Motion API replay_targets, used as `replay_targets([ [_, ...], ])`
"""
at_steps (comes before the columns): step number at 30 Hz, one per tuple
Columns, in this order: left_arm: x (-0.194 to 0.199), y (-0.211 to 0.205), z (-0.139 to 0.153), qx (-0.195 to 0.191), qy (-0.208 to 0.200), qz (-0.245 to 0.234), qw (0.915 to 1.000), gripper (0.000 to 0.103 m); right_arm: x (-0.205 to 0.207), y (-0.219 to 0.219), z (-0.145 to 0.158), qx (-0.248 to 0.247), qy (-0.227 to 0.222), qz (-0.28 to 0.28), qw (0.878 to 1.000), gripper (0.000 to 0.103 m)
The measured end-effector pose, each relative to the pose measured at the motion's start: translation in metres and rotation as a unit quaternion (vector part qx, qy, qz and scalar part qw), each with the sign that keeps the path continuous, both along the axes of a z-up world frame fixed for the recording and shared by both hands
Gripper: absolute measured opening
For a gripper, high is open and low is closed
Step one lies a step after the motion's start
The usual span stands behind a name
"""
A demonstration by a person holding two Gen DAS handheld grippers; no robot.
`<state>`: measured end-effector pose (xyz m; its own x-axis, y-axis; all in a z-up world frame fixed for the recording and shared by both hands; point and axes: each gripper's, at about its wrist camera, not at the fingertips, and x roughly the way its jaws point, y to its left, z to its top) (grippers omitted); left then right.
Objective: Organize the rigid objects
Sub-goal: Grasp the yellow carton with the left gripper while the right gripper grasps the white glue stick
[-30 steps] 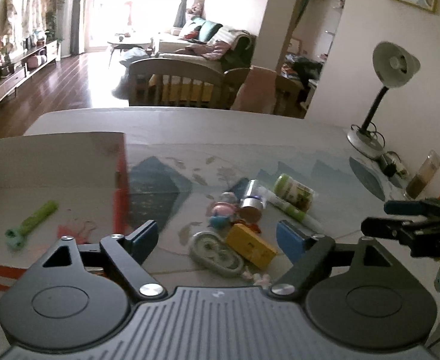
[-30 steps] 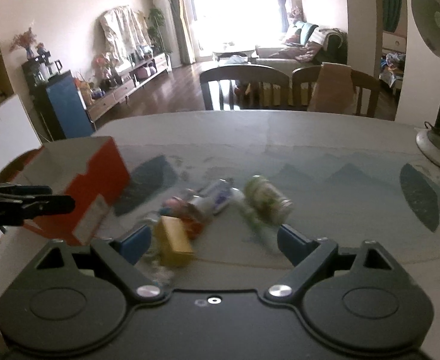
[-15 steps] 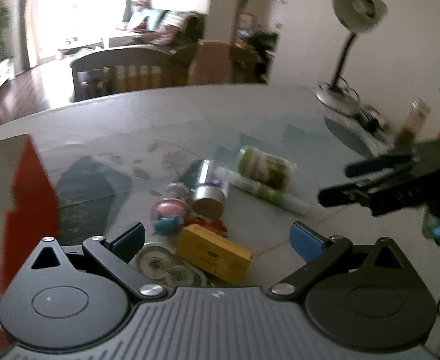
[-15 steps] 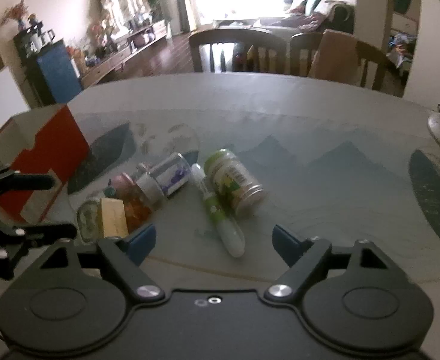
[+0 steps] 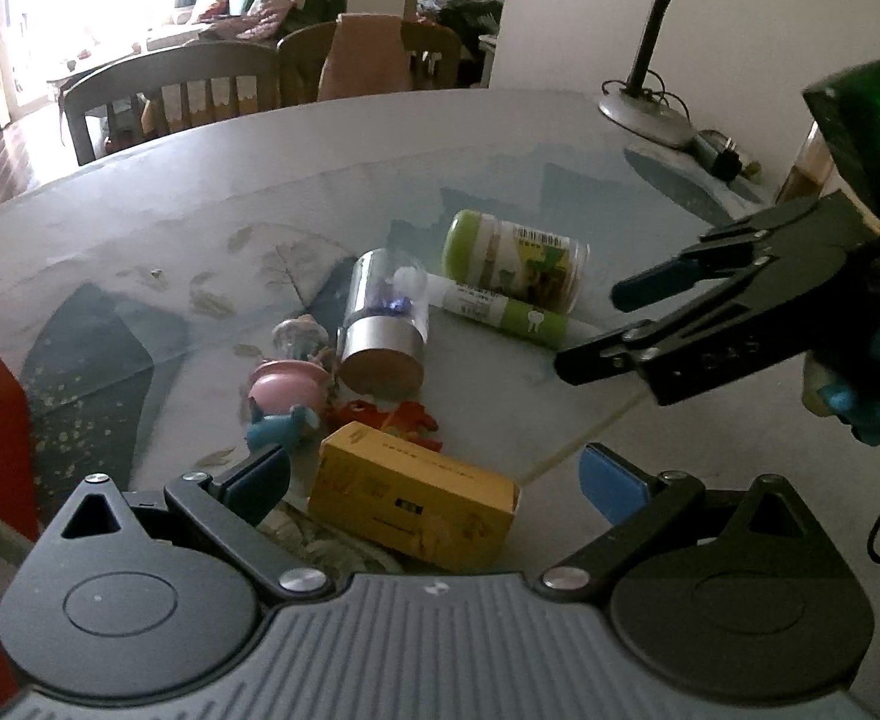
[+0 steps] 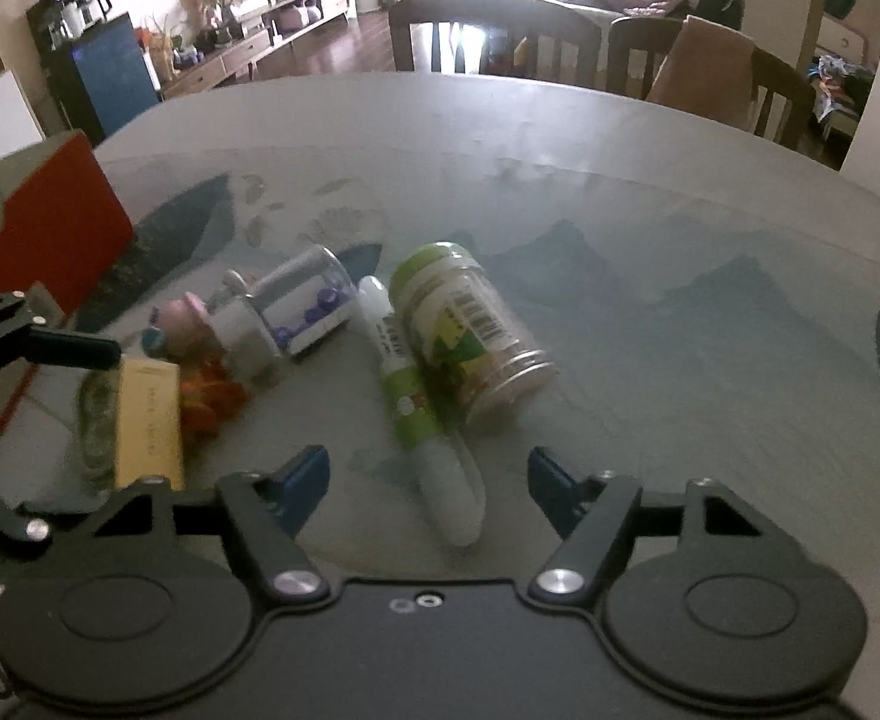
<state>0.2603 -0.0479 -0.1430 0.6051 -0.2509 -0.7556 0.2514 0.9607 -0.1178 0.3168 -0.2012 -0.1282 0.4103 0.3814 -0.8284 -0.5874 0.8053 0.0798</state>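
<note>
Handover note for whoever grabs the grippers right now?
Left gripper: open, empty, over the yellow box.
Right gripper: open, empty, straddling the white end of the green-and-white tube.
Pile on the table: tube, green-lidded jar on its side, clear silver-capped bottle, pink figurine, yellow box.
Red box at the left.
Done: nothing gripped. Left: the whole pile.

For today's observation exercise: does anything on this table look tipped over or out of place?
Yes. The green-lidded jar and the clear silver-capped bottle lie on their sides, with a green-and-white tube beside the jar. They sit jumbled with the yellow box, not in the red box.
</note>
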Motion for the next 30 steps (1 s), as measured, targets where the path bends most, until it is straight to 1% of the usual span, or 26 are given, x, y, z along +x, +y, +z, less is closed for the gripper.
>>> replay_targets([
  [5, 0.003, -0.001, -0.008, 0.007, 0.007, -0.003, 0.9999, 0.103, 0.006, 0.008, -0.011, -0.013, 0.002, 0.006, 1.0, 0.063],
  [7, 0.004, -0.002, -0.01, 0.01, 0.005, -0.003, 0.9999, 0.103, 0.006, 0.011, -0.012, -0.016, -0.008, 0.008, 1.0, 0.062],
  [14, 0.004, -0.003, -0.01, 0.011, 0.002, 0.004, 0.9999, 0.101, 0.003, 0.018, -0.013, -0.028, -0.032, 0.008, 0.999, 0.048],
  [15, 0.004, -0.003, -0.01, 0.011, 0.001, 0.005, 0.9999, 0.096, 0.002, 0.018, -0.013, -0.027, -0.032, 0.008, 0.999, 0.044],
  [16, 0.003, -0.004, -0.009, 0.011, 0.001, 0.004, 0.9999, 0.092, 0.0, 0.018, -0.012, -0.027, -0.034, 0.01, 0.999, 0.042],
  [18, 0.003, -0.006, -0.009, 0.018, 0.003, 0.008, 0.9998, 0.081, -0.004, 0.019, -0.012, -0.026, -0.035, 0.012, 0.999, 0.03],
  [19, 0.002, -0.006, -0.008, 0.022, 0.003, 0.01, 0.9997, 0.079, -0.006, 0.019, -0.011, -0.025, -0.035, 0.013, 0.999, 0.025],
  [20, 0.001, -0.007, -0.008, 0.021, 0.004, 0.011, 0.9997, 0.078, -0.009, 0.019, -0.011, -0.023, -0.033, 0.014, 0.999, 0.023],
  [24, -0.002, -0.008, -0.006, 0.013, 0.01, 0.016, 0.9997, 0.077, -0.021, 0.017, -0.008, -0.014, -0.022, 0.015, 1.0, 0.021],
  [30, -0.011, -0.007, 0.006, -0.008, 0.013, 0.034, 0.9993, 0.077, -0.038, 0.003, 0.007, 0.038, 0.01, -0.013, 0.999, 0.021],
])
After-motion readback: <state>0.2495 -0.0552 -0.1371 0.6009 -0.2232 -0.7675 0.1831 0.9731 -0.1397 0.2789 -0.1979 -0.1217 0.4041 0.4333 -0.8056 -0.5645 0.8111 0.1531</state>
